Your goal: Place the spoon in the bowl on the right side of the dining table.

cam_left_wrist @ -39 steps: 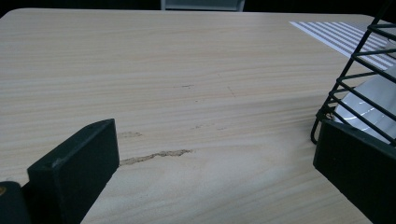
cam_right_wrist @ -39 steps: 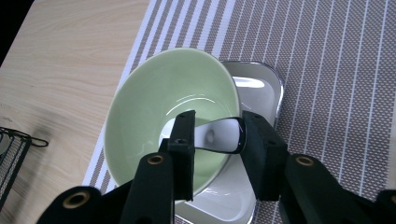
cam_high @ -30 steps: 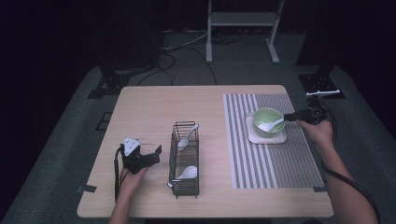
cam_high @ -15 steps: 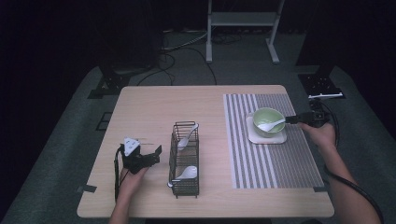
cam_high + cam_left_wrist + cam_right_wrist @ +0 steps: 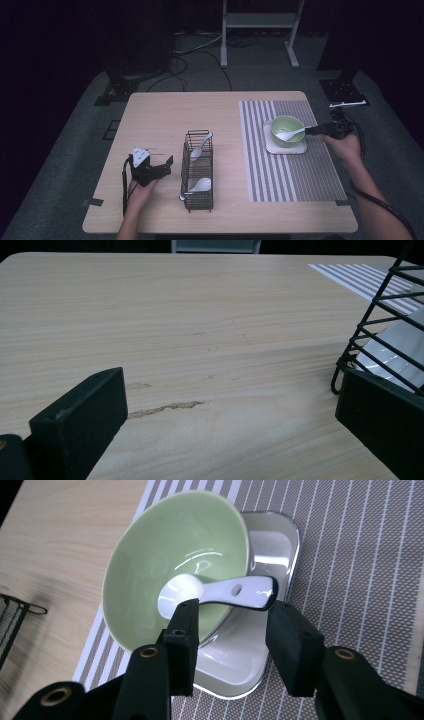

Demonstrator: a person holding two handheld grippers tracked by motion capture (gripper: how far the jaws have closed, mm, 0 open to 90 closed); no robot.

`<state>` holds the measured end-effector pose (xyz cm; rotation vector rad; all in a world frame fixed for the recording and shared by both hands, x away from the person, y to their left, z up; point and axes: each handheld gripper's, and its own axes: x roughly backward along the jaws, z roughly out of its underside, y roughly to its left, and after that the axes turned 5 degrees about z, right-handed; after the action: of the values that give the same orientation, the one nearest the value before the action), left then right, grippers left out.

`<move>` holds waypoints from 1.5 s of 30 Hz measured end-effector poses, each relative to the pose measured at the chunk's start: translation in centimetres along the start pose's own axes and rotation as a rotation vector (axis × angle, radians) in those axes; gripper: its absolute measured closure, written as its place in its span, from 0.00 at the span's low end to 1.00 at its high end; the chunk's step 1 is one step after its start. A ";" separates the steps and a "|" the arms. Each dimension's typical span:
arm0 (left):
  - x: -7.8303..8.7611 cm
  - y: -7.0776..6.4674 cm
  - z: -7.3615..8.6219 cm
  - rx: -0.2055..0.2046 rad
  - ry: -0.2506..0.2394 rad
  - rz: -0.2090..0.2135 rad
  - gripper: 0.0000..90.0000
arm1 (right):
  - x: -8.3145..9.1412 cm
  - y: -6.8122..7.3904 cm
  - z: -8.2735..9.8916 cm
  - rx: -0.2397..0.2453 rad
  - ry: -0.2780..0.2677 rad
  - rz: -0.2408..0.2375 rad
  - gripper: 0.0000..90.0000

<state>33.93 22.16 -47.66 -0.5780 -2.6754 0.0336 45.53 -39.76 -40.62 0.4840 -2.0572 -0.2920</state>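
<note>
Nearest you, your left gripper (image 5: pixel 159 167) rests on the pale wooden table (image 5: pixel 165 115), its jaws spread wide with nothing between them, just beside the black wire basket (image 5: pixel 198 170). That basket holds two white spoons, one lying low (image 5: pixel 200 185) at the near end and one leaning (image 5: pixel 200 147) at the far end. Farther right, on the grey striped placemat (image 5: pixel 295 170), a pale green ceramic bowl (image 5: pixel 165 555) sits on a white square dish (image 5: pixel 235 665). A white ceramic spoon (image 5: pixel 220 591) lies in the bowl, handle over the rim. Your right gripper (image 5: pixel 232 625) has just been opening; the handle end sits between the parted jaws, untouched.
</note>
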 end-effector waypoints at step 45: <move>0.0 0.0 0.0 0.003 -0.004 0.001 0.00 | -0.4 2.2 2.9 0.119 0.074 -0.021 0.59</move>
<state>33.90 22.14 -47.67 -0.5794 -2.6786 0.0387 42.69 -37.54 -41.54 0.5802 -2.0056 -0.1621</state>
